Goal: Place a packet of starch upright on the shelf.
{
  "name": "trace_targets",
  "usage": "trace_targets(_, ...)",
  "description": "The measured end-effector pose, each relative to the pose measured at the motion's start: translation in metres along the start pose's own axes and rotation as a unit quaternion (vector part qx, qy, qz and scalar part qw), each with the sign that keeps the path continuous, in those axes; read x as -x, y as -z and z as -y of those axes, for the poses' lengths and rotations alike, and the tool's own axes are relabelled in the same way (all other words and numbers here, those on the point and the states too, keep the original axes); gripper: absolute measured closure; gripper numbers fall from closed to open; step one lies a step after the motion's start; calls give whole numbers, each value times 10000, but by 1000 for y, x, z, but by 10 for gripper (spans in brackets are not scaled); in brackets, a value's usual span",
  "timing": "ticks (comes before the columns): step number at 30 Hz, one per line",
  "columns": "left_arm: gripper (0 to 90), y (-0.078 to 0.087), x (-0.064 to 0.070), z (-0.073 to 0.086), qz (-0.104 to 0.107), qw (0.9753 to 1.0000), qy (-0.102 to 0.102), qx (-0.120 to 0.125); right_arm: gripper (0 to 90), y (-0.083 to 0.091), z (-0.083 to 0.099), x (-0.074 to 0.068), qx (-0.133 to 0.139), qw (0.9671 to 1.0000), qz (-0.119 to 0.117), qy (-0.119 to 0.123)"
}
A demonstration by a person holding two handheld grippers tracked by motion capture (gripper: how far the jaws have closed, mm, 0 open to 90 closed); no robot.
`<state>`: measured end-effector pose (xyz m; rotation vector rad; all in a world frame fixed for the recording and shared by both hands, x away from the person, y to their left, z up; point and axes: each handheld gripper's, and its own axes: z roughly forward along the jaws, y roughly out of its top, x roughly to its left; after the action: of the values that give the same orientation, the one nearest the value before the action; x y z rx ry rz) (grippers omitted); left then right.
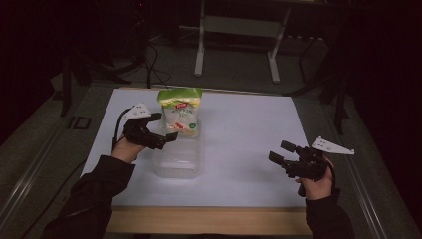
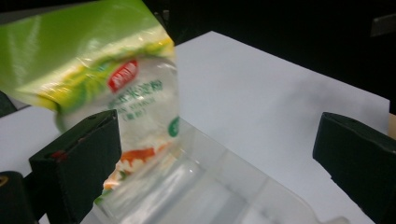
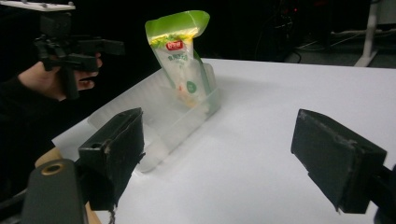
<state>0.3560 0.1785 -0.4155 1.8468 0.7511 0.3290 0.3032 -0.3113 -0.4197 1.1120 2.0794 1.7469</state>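
A green-topped clear pouch (image 1: pixel 180 113) (image 2: pixel 116 88) (image 3: pixel 182 60) with a red label stands upright at the far end of a clear plastic box (image 1: pixel 176 157) (image 2: pixel 205 196) (image 3: pixel 159 109) on the white table sheet. My left gripper (image 1: pixel 164 130) (image 2: pixel 215 158) hovers open just left of the pouch and box, jaws wide apart with nothing between them. My right gripper (image 1: pixel 279 152) (image 3: pixel 233 158) hangs open over the sheet's right side, well away from the box. The right gripper view also has the left hand and its gripper (image 3: pixel 70 46) at upper left.
The white sheet (image 1: pixel 249 129) covers the tabletop, with a wooden front edge (image 1: pixel 209 221) below it. Dark floor, cables and a white table frame (image 1: pixel 239 30) lie beyond the far edge. Metal rails run along both sides.
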Motion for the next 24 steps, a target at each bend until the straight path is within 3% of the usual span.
trace_targets(1,16,1,3,1,38,10000,55,2,170,0,0,-1,9,10000,-10,15)
trace_targets(4,16,5,16,2,22,9999,-123,48,169,1,1,-3,16,9999,-7,107)
trace_targets(12,16,8,49,5,335,9991,-218,146,152,3,2,-8,215,9995,-139,158)
trace_targets(20,16,3,80,10,820,9961,-260,172,149,1,7,-13,56,9995,-146,267)
trace_targets(24,16,-1,94,11,887,9954,-336,113,149,-1,12,-14,-51,9994,-136,309)
